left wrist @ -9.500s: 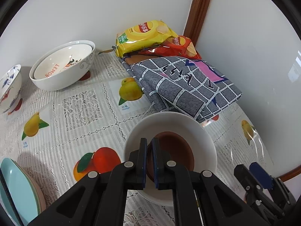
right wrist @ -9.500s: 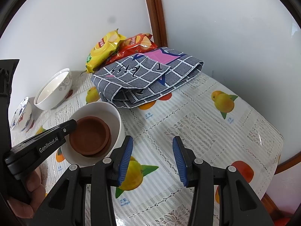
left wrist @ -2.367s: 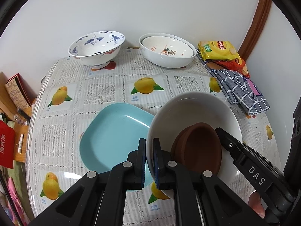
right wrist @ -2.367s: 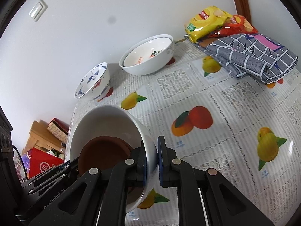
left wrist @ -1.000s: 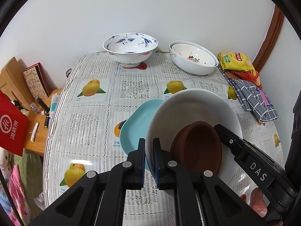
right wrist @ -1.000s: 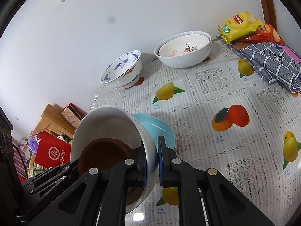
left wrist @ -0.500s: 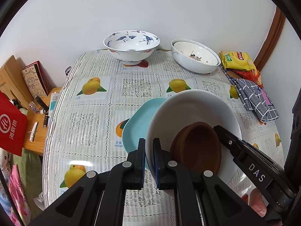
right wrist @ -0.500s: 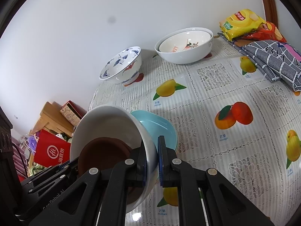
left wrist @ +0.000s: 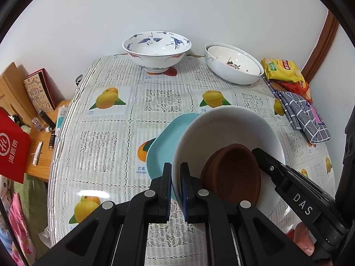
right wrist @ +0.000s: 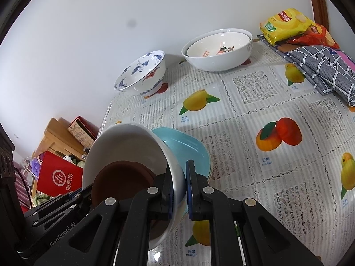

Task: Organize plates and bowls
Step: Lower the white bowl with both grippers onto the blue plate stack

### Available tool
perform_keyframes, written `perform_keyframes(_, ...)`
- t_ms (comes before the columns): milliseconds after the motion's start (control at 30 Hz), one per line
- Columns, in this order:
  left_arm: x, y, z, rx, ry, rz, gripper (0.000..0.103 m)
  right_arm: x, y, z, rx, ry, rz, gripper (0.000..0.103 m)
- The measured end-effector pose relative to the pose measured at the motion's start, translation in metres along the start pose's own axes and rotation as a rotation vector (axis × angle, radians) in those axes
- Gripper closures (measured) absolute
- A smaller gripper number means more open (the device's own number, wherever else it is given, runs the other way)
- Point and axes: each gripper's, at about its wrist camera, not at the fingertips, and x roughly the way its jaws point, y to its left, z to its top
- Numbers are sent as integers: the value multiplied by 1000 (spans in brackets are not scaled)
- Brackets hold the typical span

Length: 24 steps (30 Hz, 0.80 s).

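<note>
Small dish (left wrist: 233, 173) in big bowl (left wrist: 226, 124); plate (left wrist: 164, 141) beneath, left.

bright, even daylight | soft shadows | tablecloth (left wrist: 88, 194) glare | fisheye edges warped

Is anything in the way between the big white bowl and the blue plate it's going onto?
Nothing visible. Both grippers, left and right, hold the white bowl, with the brown dish inside, tilted right above the blue plate. The plate's visible part is bare.
</note>
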Motion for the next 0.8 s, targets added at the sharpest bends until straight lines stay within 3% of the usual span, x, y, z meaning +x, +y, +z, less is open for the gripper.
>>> perform_keyframes(800, 35, 10, 15, -9, 30, -9, 95, 31, -3, 12, 16, 18, -18, 93)
